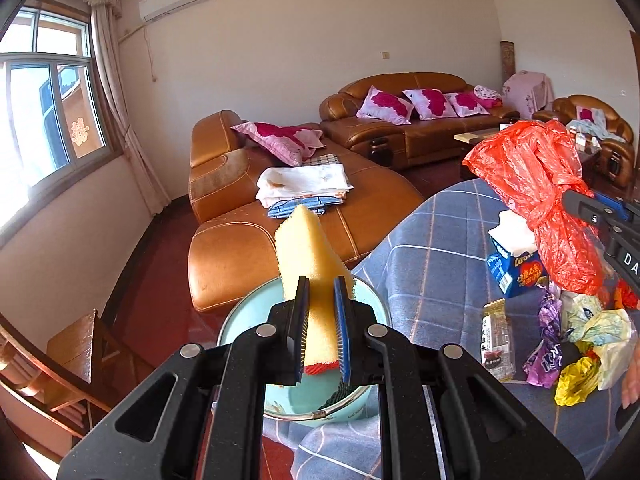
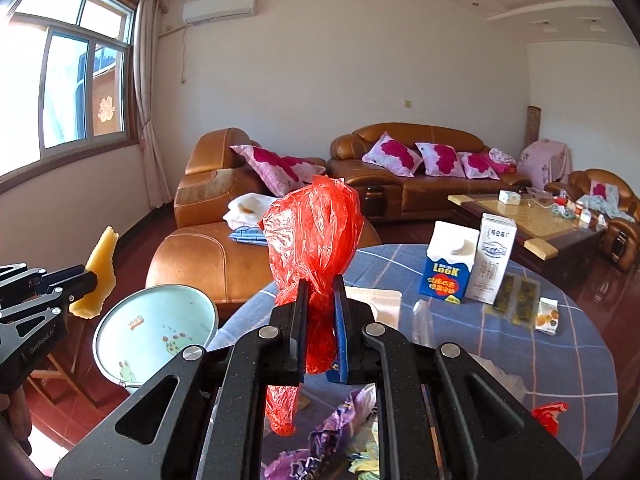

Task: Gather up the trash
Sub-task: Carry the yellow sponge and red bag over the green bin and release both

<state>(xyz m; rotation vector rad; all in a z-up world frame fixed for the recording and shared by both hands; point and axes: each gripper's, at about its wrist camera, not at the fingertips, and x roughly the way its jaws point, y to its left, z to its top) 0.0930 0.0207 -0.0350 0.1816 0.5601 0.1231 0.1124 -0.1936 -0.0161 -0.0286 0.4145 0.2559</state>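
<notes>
Risks first. The red plastic bag (image 2: 316, 240) is pinched only around its bunched middle, with loose film above and below the jaws, so it could slip out if swung fast. I can't see a mouth held open on it, so nothing can go in until one is spread. The sponge (image 1: 310, 280) in the left gripper (image 1: 322, 312) sticks well out ahead of the fingers over the pale green basin (image 1: 256, 312); a knock on the rim could tip the basin off the table edge.

Both grippers are clamped tight: left on the sponge, right gripper (image 2: 322, 320) on the bag. The wrappers (image 1: 580, 344) lie on the checked tablecloth (image 1: 432, 272), below and right of the left gripper, untouched.
</notes>
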